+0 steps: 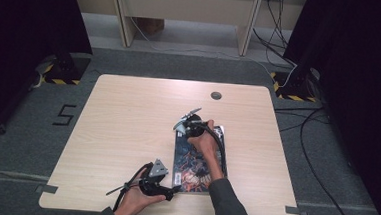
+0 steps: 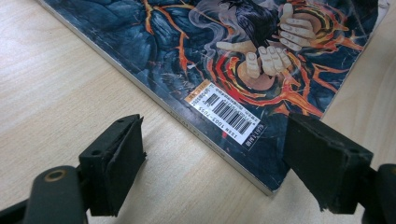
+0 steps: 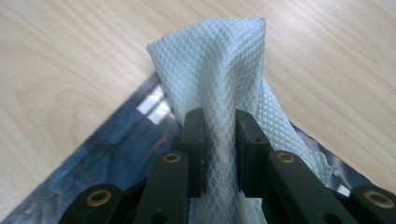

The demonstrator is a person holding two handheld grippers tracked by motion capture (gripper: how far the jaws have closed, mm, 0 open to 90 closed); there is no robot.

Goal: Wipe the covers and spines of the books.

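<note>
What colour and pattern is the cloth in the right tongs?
The cloth is pale blue-white with a fine diamond quilting, clearest in the right gripper view.

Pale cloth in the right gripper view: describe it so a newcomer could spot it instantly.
Start at the light wooden table, then find the dark magazine lying near its front edge. At the magazine's far end, the right hand-held gripper pinches a cloth. It is pale blue-white with a quilted diamond weave, unlike the glossy cover.
</note>
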